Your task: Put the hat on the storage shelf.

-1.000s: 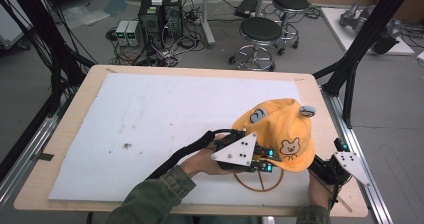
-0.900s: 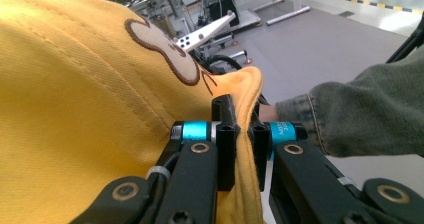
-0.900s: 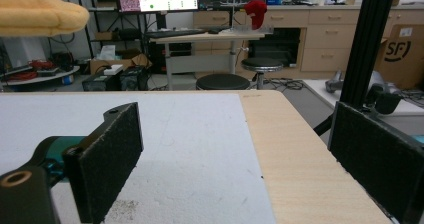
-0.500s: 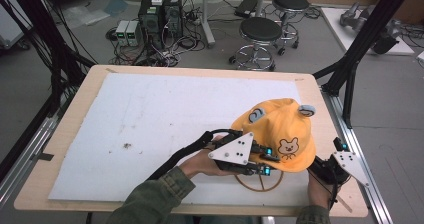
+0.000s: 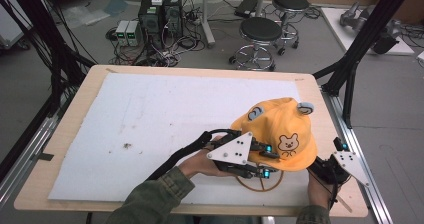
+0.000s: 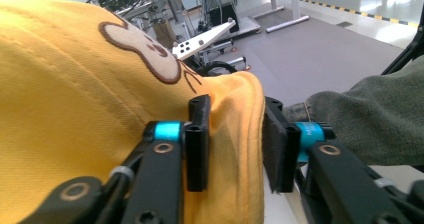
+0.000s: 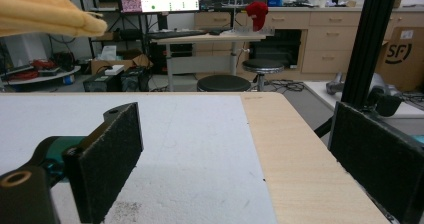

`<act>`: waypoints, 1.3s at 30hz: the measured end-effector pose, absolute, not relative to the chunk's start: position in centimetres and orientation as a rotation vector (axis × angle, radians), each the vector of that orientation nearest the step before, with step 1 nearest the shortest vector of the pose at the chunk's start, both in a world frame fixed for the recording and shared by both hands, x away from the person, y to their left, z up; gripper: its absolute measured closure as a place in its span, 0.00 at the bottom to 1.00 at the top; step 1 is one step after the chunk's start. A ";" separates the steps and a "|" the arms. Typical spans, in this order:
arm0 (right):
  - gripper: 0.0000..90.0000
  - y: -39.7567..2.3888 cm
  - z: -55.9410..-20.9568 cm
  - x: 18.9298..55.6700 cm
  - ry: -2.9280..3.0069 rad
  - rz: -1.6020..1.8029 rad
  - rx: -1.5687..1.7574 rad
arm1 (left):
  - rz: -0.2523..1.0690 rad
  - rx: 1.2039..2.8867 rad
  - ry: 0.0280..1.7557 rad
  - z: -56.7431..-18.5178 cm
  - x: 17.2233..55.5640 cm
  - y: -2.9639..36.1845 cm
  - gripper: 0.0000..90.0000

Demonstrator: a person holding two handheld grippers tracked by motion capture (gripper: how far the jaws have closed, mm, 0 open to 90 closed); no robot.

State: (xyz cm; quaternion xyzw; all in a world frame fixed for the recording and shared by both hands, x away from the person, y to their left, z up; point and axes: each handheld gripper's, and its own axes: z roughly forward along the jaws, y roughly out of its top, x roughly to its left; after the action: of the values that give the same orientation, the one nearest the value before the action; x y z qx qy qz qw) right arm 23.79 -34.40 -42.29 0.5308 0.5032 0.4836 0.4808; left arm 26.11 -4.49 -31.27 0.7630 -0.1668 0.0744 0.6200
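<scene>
— What has the left tongs [image 5: 266, 160] got?

— The brim of that soft yellow-orange cloth cap with the brown bear face and two grey ears [image 5: 278, 132]. In the left gripper view the brim runs between its black jaws, one pad on each side of the fold, though I cannot tell whether they press it tight. The crown bulges to the left of those jaws, bear face uppermost.

— And under it?

— A thin tan ring [image 5: 260, 180] lies on the white foam sheet [image 5: 165, 119] just below the left tongs, partly under the cap.

— The right one?

— The right tongs [image 5: 325, 168] sit just right of the cap's brim, near the pale wooden table's [image 5: 65, 134] edge. Its jaws stand released, wide apart, nothing between them, the white sheet beneath them. The cap's edge hangs up and left of them.
</scene>
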 end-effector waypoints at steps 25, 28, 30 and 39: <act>0.07 -34.6 -42.3 23.8 1.224 1.167 1.301 | 0.138 1.712 -0.366 -30.7 25.6 -3.9 0.45; 0.07 -34.6 -42.3 23.8 1.220 1.171 1.305 | 0.146 1.706 -0.359 -30.4 25.6 -3.6 0.45; 0.07 -34.7 -42.3 23.8 1.218 1.168 1.307 | 0.153 1.699 -0.352 -30.3 25.6 -3.4 0.45; 0.07 -34.7 -42.2 23.7 1.213 1.162 1.324 | 0.203 1.658 -0.280 -29.4 26.5 -1.9 0.45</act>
State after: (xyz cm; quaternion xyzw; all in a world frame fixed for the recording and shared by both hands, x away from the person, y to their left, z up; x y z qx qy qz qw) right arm 23.74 -34.69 -42.19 0.5429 0.4974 0.4765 0.4804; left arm 26.48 -1.93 -29.40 0.7335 -0.1239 0.0898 0.6623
